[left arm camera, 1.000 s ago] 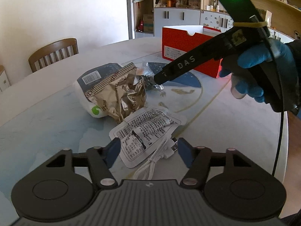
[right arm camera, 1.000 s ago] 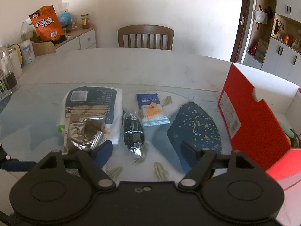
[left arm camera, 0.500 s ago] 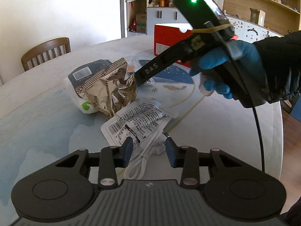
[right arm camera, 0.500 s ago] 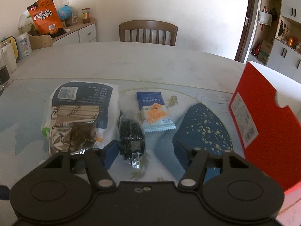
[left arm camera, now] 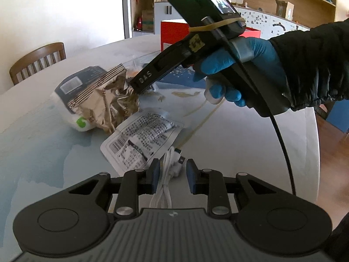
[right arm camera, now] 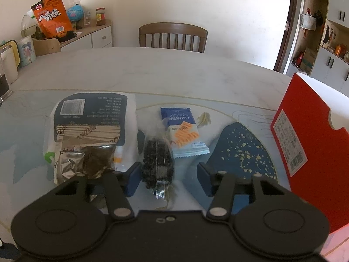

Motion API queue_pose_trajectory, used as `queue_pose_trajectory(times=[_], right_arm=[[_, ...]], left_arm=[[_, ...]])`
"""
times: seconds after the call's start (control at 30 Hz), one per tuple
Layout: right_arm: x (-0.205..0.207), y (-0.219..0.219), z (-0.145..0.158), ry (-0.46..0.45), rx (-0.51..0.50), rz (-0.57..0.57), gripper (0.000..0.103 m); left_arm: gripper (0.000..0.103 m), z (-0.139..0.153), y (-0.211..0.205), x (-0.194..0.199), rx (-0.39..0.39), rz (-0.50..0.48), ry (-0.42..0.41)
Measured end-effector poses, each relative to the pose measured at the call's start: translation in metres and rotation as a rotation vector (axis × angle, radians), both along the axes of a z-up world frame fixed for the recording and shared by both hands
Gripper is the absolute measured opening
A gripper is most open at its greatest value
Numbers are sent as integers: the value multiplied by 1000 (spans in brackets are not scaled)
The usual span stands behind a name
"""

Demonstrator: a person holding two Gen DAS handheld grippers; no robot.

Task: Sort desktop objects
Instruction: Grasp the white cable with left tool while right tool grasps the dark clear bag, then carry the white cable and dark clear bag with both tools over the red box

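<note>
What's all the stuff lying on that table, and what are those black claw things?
White cable: one, white, coiled on the table between the left gripper's fingers.
Printed pouch: one, white, beside the cable.
Foil bag: one, gold, crumpled atop the white-and-navy bag.
Bag of dark beads: one, clear, between the right gripper's fingers.
Cracker packet: one, blue and orange, behind the beads.
Shoe box: one, red, table's right side.
Chair: one, brown, far side.
Left gripper: black, half closed around the cable.
Right gripper: black, open.
</note>
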State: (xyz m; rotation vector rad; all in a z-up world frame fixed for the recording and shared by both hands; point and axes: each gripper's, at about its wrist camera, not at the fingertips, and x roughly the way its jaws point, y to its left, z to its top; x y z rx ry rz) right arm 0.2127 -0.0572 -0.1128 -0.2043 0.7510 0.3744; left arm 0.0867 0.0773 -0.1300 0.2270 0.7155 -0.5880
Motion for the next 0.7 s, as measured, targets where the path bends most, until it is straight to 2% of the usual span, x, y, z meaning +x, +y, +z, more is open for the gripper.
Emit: queue_pose_trajectory(times=[0.1,0.23,0.47,0.7], right_arm=[[0,0,-2,3,-3,1,45],[0,0,-2,12,-4,-2,33],[-5,-5,6,4,4,5,22],[-14,-19,18,-2,4,-18,20]], left_arm=[[19,-1,-1,0,5,5,-10],[18,0,-1,1,5,14,-9],[18,1,-2,3,-9,40,3],[18,7,-9,-2,-22,47,10]])
